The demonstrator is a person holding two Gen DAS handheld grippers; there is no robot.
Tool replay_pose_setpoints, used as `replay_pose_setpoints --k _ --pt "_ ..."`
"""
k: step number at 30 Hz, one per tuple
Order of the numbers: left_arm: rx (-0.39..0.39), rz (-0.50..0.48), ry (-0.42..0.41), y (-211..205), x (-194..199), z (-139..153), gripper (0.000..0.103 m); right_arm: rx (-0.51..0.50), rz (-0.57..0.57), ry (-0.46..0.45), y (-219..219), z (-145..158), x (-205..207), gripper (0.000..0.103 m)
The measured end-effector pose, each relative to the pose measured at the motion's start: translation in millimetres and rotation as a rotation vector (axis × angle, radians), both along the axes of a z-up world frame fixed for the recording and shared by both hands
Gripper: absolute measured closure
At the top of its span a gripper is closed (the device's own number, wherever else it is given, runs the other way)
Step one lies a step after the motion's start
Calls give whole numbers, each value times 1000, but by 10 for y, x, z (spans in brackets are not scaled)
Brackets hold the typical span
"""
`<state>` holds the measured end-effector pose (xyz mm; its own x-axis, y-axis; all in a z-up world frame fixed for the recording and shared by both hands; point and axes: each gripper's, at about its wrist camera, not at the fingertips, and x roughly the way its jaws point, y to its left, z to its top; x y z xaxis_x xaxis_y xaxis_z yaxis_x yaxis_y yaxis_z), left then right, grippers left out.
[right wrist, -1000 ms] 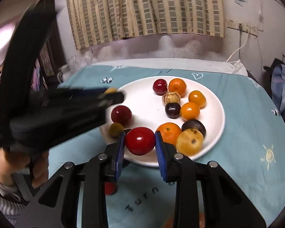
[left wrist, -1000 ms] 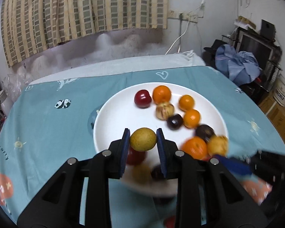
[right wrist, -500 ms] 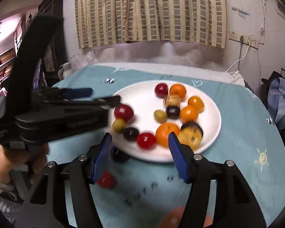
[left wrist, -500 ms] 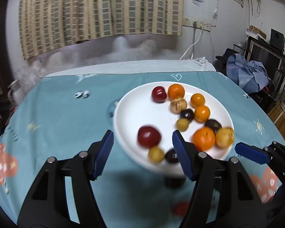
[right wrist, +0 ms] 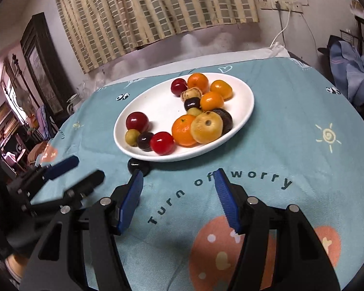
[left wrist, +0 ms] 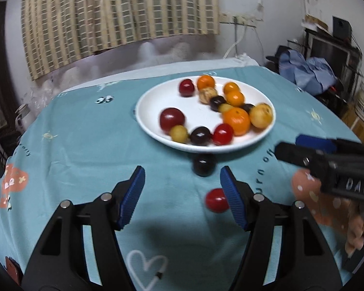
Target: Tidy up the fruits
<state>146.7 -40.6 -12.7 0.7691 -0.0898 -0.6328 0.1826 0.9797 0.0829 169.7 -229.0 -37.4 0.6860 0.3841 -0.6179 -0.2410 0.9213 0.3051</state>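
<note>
A round table under a teal tablecloth [left wrist: 68, 150] printed with suns, hearts and lettering fills most of what I see from both wrist cameras, with a checked curtain [left wrist: 119, 12] hanging on the wall behind it. On the cloth sits a white plate [right wrist: 153, 101] holding the fruit: toward its far side a dark red fruit, three oranges, a pale mottled one and a dark plum; toward its near edge a large orange [right wrist: 184, 129] touching a yellow pear-like fruit [right wrist: 207, 127], with a red tomato-like fruit [right wrist: 162, 142], a dark plum [right wrist: 145, 140], a small greenish-yellow fruit [right wrist: 132, 137] and a big dark red fruit [right wrist: 137, 121] curving along the rim. Off the plate, a loose dark plum [left wrist: 203, 164] lies on the cloth just beside the plate's near edge, and a loose red fruit [left wrist: 216, 200] lies nearer to me, close by my left gripper's right-hand finger. My left gripper [left wrist: 182, 195] hangs over the cloth with its blue pads spread apart and nothing between them. My right gripper [right wrist: 179, 197] is likewise spread and empty, above the printed lettering, and part of the hand [left wrist: 359, 235] holding it shows at the left camera's right edge.
</note>
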Motion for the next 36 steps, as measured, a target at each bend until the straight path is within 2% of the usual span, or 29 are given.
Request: replay_pose_setpoints --k 7,10,11,13,16,17,18,22,25,27,30,31,32,33,34,35,36 --pt "22 -73 41 -203 17 -132 40 64 -12 31 -86 -3 17 41" --pt "26 -107 78 -261 55 -215 63 74 -14 28 -97 13 5 41" --pt "27 -118 95 -275 76 -251 75 74 -12 28 -94 16 4 41" --pt "26 -130 101 -275 86 -278 75 75 -3 27 -81 17 -5 41" --pt "-30 -140 105 -156 60 -227 83 72 13 28 -41 14 -19 41" --pt "-34 -134 100 -108 46 -209 90 70 20 30 -16 9 -22 41" --pt "-33 -111 87 -16 23 -172 92 59 30 32 31 -5 -27 41" --pt "-99 -41 101 351 -10 -136 92 -2 74 56 274 -76 23 42" --pt "-137 -41 122 439 11 -175 92 -33 96 66 471 -105 98 42" --pt "-131 -42 132 422 20 -198 92 -46 101 91 583 -141 184 41" --pt "-141 -83 133 351 -38 -187 90 10 96 151 656 -219 369 41" --pt "-144 -110 124 303 -69 -170 87 27 100 176 668 -246 412 41" --pt "-138 -136 118 244 -96 -160 76 39 102 203 681 -277 466 41" --pt "-121 -155 110 171 -122 -163 59 46 99 218 700 -303 521 41" --pt "-103 -160 103 118 -131 -171 51 45 95 215 716 -303 545 45" --pt "-86 -160 97 75 -132 -181 46 36 92 211 737 -297 567 48" --pt "-77 -164 99 42 -116 -198 46 25 102 213 770 -301 594 56"
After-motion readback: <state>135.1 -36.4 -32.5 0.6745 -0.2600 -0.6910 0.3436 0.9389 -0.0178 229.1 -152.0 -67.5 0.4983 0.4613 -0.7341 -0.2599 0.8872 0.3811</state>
